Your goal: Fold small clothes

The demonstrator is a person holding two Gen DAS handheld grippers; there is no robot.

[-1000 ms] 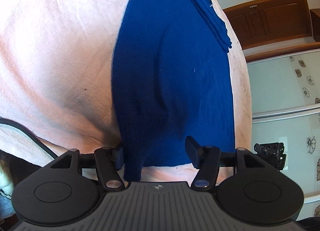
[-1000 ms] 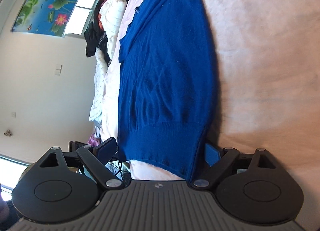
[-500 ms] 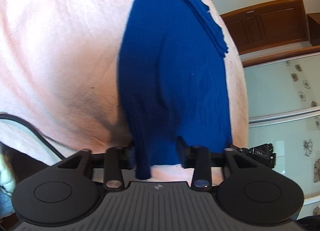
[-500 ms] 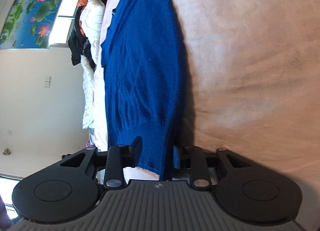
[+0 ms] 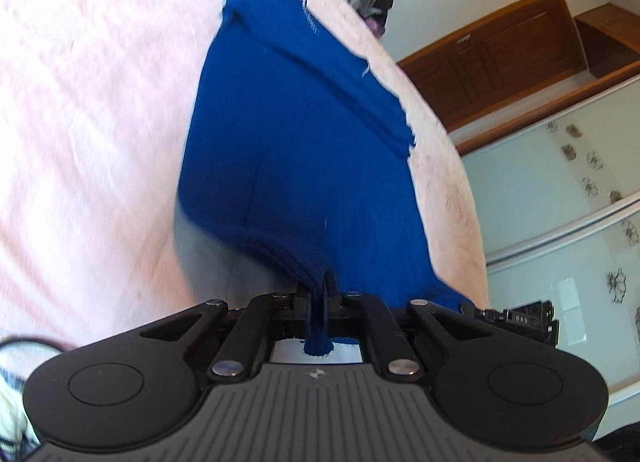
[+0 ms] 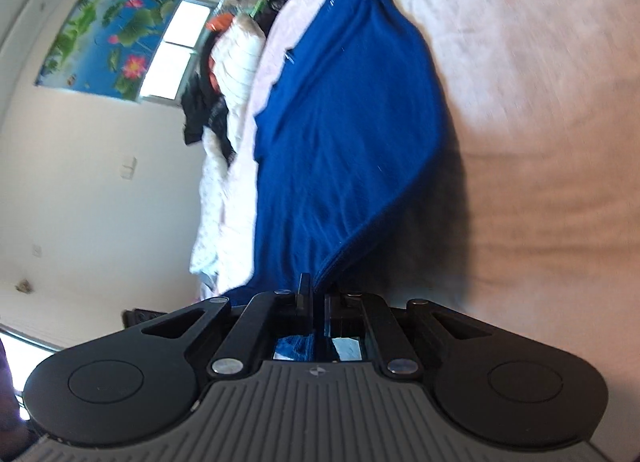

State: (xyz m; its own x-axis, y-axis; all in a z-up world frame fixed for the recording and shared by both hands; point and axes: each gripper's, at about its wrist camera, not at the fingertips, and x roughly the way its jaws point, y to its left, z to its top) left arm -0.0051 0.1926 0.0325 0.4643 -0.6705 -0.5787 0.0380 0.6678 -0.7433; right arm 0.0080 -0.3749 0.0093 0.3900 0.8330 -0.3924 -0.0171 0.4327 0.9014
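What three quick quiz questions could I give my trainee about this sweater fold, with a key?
1. True or false: the left gripper is shut on the hem of the blue sweater.
2. The sweater lies on: A) a wooden floor, B) a pink bedsheet, C) a glass table.
3. In the right wrist view, what hangs on the wall beside the window?

Key:
1. True; the ribbed hem is bunched between its jaws. The right gripper is also shut on the sweater's edge.
2. B.
3. A lotus flower picture.
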